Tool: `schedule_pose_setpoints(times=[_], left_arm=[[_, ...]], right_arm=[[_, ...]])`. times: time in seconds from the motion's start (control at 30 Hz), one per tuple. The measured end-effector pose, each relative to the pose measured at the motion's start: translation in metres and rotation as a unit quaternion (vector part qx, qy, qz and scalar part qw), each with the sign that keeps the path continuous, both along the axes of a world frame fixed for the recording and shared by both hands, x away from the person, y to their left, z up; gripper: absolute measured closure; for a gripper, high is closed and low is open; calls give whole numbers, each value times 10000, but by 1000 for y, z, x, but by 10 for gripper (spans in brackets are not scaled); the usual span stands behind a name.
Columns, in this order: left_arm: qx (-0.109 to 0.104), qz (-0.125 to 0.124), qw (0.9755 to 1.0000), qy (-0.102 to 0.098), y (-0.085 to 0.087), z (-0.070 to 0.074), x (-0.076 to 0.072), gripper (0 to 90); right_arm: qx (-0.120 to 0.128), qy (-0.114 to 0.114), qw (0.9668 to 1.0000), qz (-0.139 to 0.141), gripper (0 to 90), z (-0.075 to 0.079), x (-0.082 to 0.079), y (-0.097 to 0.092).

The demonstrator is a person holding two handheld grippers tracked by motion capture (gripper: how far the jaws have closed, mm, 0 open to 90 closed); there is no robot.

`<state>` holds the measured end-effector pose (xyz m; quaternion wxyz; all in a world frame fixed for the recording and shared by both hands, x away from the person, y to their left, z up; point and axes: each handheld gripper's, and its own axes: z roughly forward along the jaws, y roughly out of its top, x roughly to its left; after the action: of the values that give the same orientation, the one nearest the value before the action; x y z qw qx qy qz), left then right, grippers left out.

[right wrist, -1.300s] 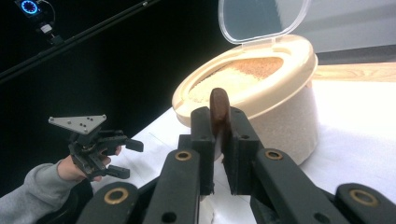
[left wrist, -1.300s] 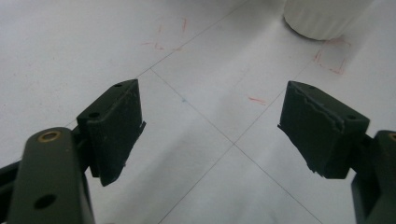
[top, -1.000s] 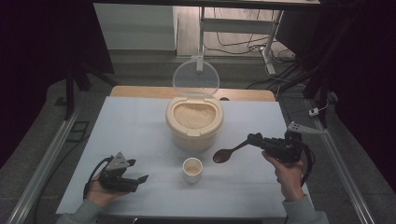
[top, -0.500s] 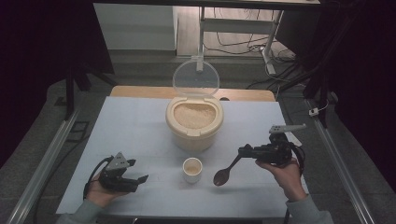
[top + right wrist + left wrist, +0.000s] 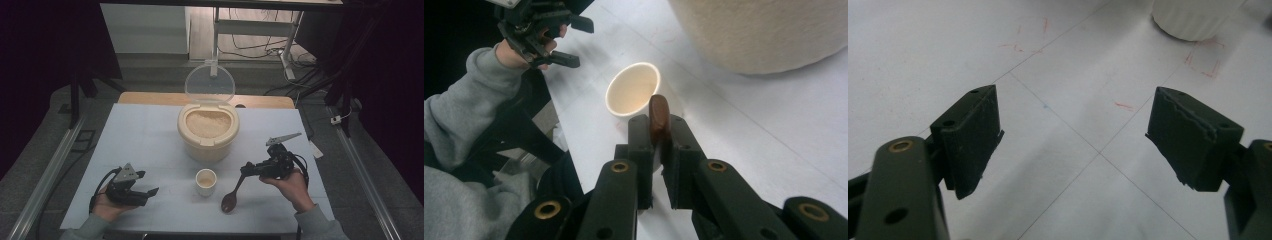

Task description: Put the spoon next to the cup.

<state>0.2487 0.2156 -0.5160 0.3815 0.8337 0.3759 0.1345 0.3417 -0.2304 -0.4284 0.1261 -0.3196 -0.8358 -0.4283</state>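
Observation:
My right gripper (image 5: 246,171) is shut on the handle of a dark wooden spoon (image 5: 230,201). The spoon slants down, and its bowl sits at the table just right of a small cream cup (image 5: 206,181). In the right gripper view the spoon handle (image 5: 658,112) stands pinched between the jaws, with the cup (image 5: 632,90) beyond it. Behind the cup stands a round beige rice container (image 5: 207,131), its clear lid (image 5: 209,83) raised. My left gripper (image 5: 147,187) rests at the near left, open with nothing between its jaws (image 5: 1073,135).
The white table top (image 5: 145,135) carries thin grid lines and red marks. The cup's base (image 5: 1193,17) shows beyond the left jaws. Metal rails run along both sides of the table, and cables and a desk frame lie behind it.
My right hand has come down and toward the near edge. The spoon swung from level beside the container to slanting down beside the cup. The left hand has stayed put.

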Motion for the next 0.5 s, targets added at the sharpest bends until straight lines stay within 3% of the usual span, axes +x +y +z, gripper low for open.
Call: schedule_pose_setpoints(times=[0.27,0.5], left_arm=[[12,-14,10000,6,0,0,0,207],[21,-24,10000,15,-1,-1,1,207]], right_arm=[[-27,152,9998,94,824,-9,8,16],[-93,61,9998,-166,786,-19,17,20]])
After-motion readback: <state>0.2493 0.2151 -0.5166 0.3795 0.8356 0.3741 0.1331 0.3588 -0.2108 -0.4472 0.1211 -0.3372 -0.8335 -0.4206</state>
